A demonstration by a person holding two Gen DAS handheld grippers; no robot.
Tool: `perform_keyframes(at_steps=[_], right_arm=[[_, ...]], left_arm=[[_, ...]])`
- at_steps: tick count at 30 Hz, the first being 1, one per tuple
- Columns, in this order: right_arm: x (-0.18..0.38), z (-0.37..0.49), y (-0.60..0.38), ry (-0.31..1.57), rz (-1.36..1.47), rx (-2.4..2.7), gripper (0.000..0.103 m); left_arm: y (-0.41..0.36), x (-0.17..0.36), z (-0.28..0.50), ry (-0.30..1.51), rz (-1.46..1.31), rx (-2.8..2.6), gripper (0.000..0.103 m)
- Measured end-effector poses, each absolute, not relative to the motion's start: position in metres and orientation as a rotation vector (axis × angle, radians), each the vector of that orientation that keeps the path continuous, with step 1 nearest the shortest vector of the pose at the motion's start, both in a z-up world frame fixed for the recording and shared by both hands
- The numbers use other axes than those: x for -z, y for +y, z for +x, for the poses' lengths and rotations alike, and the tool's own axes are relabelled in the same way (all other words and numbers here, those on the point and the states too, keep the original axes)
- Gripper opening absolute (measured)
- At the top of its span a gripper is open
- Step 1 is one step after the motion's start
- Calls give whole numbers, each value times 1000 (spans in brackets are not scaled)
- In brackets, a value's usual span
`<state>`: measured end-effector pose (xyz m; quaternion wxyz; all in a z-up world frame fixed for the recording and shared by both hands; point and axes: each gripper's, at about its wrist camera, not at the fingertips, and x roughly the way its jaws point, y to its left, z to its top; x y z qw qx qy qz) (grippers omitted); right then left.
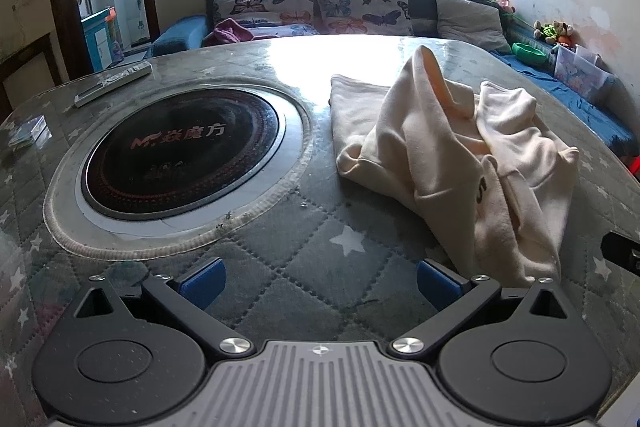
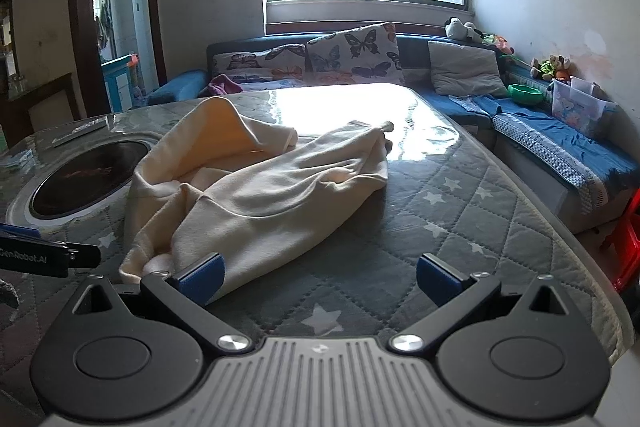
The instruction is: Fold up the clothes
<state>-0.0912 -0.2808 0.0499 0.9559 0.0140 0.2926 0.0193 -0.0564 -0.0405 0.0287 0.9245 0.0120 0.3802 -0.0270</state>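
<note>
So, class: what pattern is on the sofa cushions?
Butterflies on the sofa cushions, clearest in the left wrist view.

Your bench [image 1: 320, 259], under a quilted star-print cover, carried a crumpled cream garment [image 1: 460, 155] at right, a round black cooktop [image 1: 180, 151] at left and a remote [image 1: 114, 83] far left.

One cream garment [image 1: 452, 163] crumpled on one quilted table [image 1: 304, 259], one round black cooktop [image 1: 180, 155] set into it, one remote [image 1: 114, 83] near the far edge. Two grippers: left gripper [image 1: 320, 281] and right gripper [image 2: 320, 279], each with two blue-padded fingers spread wide. On the sofa [image 2: 532, 131]: two butterfly cushions [image 2: 352, 55] (maybe a third printed piece lying flat, can't tell), one grey cushion [image 2: 464, 69], one green bowl [image 2: 525, 93], one clear box [image 2: 576, 107].
</note>
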Motion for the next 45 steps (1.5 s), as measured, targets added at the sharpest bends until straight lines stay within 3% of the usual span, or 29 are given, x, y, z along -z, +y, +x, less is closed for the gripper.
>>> perform_keyframes(at_steps=[45], right_arm=[[-48,-91,-259,635,-7,-90,103]], left_arm=[[-65,-31,-62,804,100,88,103]])
